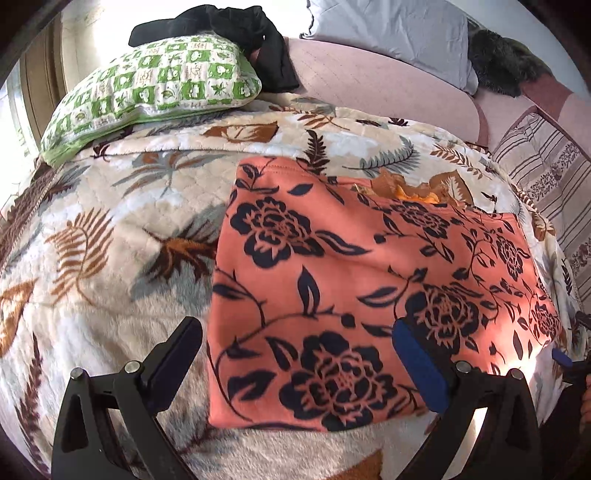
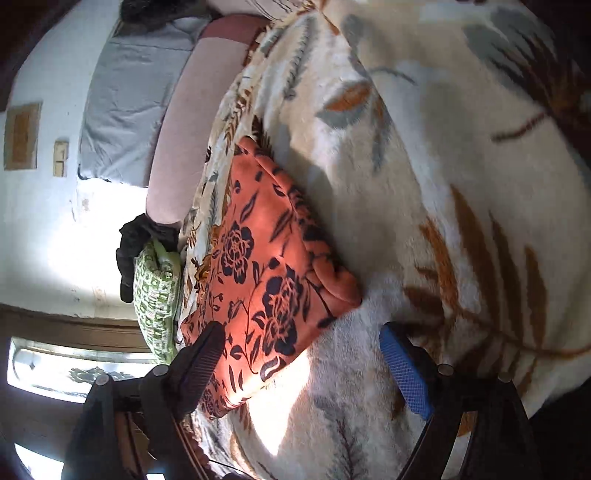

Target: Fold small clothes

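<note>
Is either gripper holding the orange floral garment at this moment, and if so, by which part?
Nothing is held. The left gripper and right gripper are both open above the folded orange floral garment, which lies on the blanket.

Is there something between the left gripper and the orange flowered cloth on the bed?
Nothing visible. The left gripper is open just above the near edge of the folded orange flowered cloth, which lies on the leaf-patterned blanket with only air between.

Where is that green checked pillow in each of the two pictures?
Left wrist view: green checked pillow at upper left, on the leaf-print blanket.
Right wrist view: same pillow at lower left, seen edge-on.
Shared landmark: the black garment lying against it in both.
</note>
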Action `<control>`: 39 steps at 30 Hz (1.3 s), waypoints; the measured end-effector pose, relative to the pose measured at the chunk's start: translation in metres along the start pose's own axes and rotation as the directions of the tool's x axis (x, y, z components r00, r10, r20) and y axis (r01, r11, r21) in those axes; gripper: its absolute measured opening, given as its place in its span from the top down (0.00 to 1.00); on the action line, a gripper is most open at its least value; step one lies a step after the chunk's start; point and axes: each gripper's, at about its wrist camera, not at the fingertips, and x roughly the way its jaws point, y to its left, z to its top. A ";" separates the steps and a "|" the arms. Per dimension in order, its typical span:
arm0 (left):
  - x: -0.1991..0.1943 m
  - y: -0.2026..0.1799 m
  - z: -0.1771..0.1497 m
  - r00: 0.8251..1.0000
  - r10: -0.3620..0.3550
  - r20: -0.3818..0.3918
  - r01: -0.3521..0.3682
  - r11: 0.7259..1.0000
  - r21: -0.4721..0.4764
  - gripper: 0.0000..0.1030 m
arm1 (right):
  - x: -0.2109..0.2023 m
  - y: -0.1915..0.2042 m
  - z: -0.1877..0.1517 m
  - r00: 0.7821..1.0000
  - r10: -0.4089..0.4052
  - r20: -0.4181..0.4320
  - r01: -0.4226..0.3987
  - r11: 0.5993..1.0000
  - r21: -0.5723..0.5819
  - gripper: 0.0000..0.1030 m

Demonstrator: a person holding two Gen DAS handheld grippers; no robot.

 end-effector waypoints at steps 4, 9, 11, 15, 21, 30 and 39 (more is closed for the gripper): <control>-0.003 0.001 -0.015 0.999 -0.036 -0.019 0.035 0.997 -0.063 0.00 | 0.016 -0.003 0.003 0.993 0.105 0.053 -0.110 0.990 0.091 0.15; -0.008 0.002 -0.014 1.000 -0.030 -0.009 0.029 0.997 -0.072 0.00 | 0.043 -0.011 0.007 0.996 0.065 0.062 -0.077 0.973 0.216 0.93; -0.013 0.004 -0.012 1.000 -0.025 0.017 0.026 0.998 -0.057 0.00 | 0.025 0.023 -0.001 0.993 0.008 0.116 -0.011 1.000 0.026 0.93; -0.002 0.015 -0.013 1.000 -0.004 -0.024 0.002 0.997 -0.077 0.00 | 0.045 0.007 0.000 0.988 -0.157 0.010 0.157 0.987 -0.029 0.88; -0.015 0.047 -0.010 0.998 -0.054 0.017 0.056 0.986 -0.156 0.00 | -0.003 0.029 0.018 0.986 -0.122 0.114 0.136 0.982 -0.130 0.19; 0.032 0.081 0.057 0.955 -0.298 -0.012 0.288 0.932 -0.217 0.00 | 0.088 0.098 0.116 0.987 -0.147 -0.057 0.105 0.880 -0.463 0.20; 0.123 0.075 0.125 0.951 -0.261 -0.167 0.236 0.959 -0.155 0.57 | 0.151 0.097 0.138 0.961 -0.219 -0.169 0.107 0.857 -0.504 0.69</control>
